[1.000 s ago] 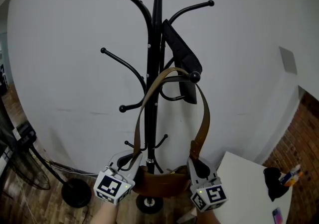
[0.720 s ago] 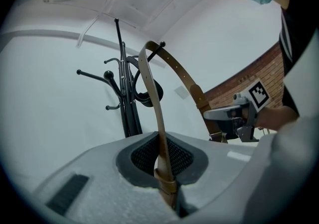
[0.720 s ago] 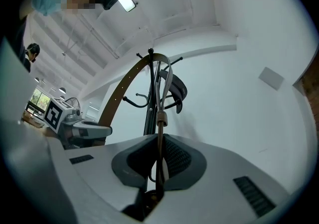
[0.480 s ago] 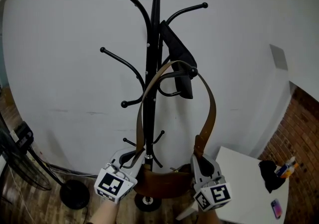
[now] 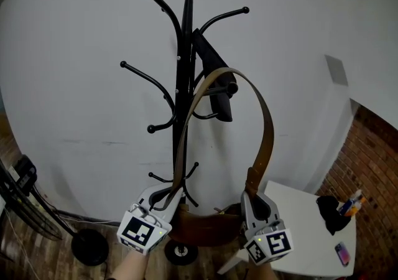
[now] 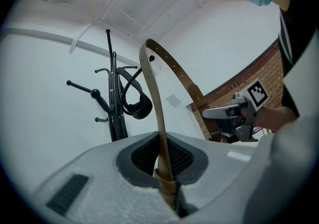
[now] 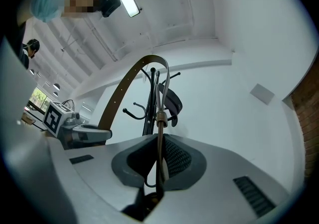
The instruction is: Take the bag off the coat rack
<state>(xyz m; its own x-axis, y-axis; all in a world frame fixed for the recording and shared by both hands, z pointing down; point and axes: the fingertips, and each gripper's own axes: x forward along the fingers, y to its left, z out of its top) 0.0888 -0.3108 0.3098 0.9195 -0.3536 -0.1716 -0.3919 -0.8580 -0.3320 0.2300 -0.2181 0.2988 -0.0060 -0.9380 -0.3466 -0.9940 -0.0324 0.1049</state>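
Looking at a brown bag [image 5: 202, 230] dangling low in front of the black rack [image 5: 181, 86], right down between both claws. Got the left claw [image 5: 163, 201] pinched shut on the strap [image 5: 266, 124] just above the bag's left end, and the right claw [image 5: 254, 201] clamped the same way on the strap's right leg, also just above the bag. No slop in either grip going by the two claw views, with leather squeezed right in between the pads. Not off yet though: still looped around the knobbed hook [image 5: 231, 89] up top, with the arch riding a touch above the knob. Can't say for sure whether touching the hook or floating free of it. Also sharing that side of the rack with some black hanging thing [image 5: 211, 70], so worth minding on the way out. Handling-wise, guessing soft floppy leather for the body, middling weight, nothing fragile, but bound to swing and sag. Stiff-ish strap by the look of it, holding its curve nicely, which helps. Best kept gripped low on both legs, near the bag, for keeping the body level. Would need lifting up and back toward the person to clear the knob. Maybe a bit slick too, so no easing off the squeeze. Spotting a white surface [image 5: 305, 210] just right of the right claw, possibly handy for setting down.
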